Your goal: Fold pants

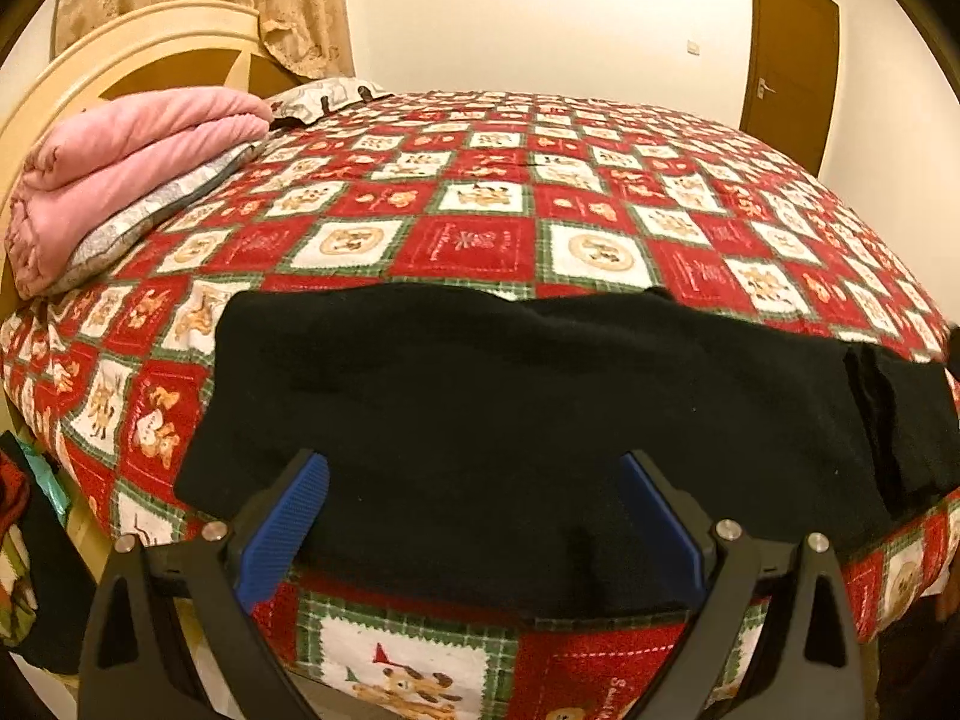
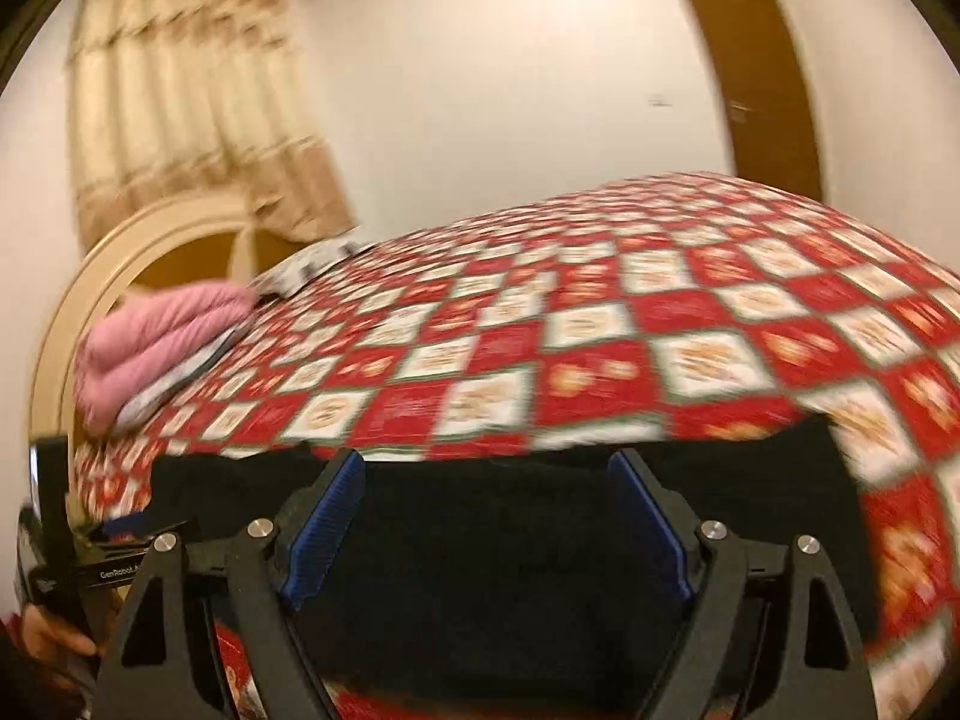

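Observation:
Black pants [image 1: 510,396] lie flat across the near edge of a bed with a red and white checked cover [image 1: 480,198]. A folded part shows at their right end [image 1: 906,420]. My left gripper [image 1: 474,480] is open and empty, its blue pads just above the near edge of the pants. In the right wrist view, which is blurred, the pants [image 2: 498,540] fill the lower middle. My right gripper [image 2: 486,480] is open and empty over them. The left gripper's body [image 2: 90,564] shows at the lower left of that view.
A folded pink blanket [image 1: 120,162] on a grey patterned pillow lies at the head of the bed on the left, by the cream headboard [image 1: 120,54]. A brown door [image 1: 786,54] is in the far wall. Dark clutter [image 1: 24,540] sits on the floor at left.

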The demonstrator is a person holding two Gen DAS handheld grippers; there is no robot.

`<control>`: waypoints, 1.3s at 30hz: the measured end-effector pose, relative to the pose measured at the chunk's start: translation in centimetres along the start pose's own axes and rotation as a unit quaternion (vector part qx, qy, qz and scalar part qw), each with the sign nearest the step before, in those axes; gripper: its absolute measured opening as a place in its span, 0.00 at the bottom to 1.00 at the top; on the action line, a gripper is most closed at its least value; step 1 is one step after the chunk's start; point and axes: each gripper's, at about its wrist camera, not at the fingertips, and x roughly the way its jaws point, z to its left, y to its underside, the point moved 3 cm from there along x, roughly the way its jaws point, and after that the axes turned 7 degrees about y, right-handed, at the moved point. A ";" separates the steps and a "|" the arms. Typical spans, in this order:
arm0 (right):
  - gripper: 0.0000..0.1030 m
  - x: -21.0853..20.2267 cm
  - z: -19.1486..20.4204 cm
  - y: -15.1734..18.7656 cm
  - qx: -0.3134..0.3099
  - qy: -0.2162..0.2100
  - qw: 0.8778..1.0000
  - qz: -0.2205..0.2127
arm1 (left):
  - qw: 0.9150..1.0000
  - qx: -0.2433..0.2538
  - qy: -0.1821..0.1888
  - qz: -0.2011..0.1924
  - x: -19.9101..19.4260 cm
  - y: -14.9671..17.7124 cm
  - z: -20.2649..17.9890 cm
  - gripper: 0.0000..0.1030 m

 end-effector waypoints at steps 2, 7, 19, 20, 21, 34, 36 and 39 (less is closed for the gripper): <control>0.82 -1.2 -2.1 1.2 0.007 0.042 0.999 0.011 | 1.000 -0.005 0.002 0.006 0.4 0.2 0.0 0.97; 0.82 0.6 -3.3 3.8 0.024 0.071 0.995 0.066 | 0.999 -0.019 0.012 0.027 1.5 1.0 -0.1 0.97; 0.83 -0.1 6.6 5.5 -0.119 0.013 0.992 0.045 | 0.991 -0.123 -0.057 -0.018 -1.0 2.4 8.3 0.97; 0.83 -0.1 7.1 5.5 -0.122 0.009 0.992 0.043 | 0.986 -0.157 -0.059 -0.026 -1.2 2.6 9.9 0.97; 0.83 -0.2 7.5 5.5 -0.124 0.004 0.991 0.043 | 0.983 -0.174 -0.057 -0.030 -1.3 2.7 10.7 0.97; 0.83 -0.1 7.4 6.0 -0.110 0.003 0.992 0.070 | 0.946 -0.310 0.045 -0.083 1.1 3.4 14.7 0.92; 0.83 0.1 7.4 6.1 -0.106 0.002 0.992 0.074 | 0.944 -0.311 0.060 -0.098 0.6 3.3 14.6 0.75; 0.83 0.3 7.4 6.2 -0.105 0.001 0.991 0.077 | 0.944 -0.304 0.059 -0.110 -0.1 3.1 14.7 0.56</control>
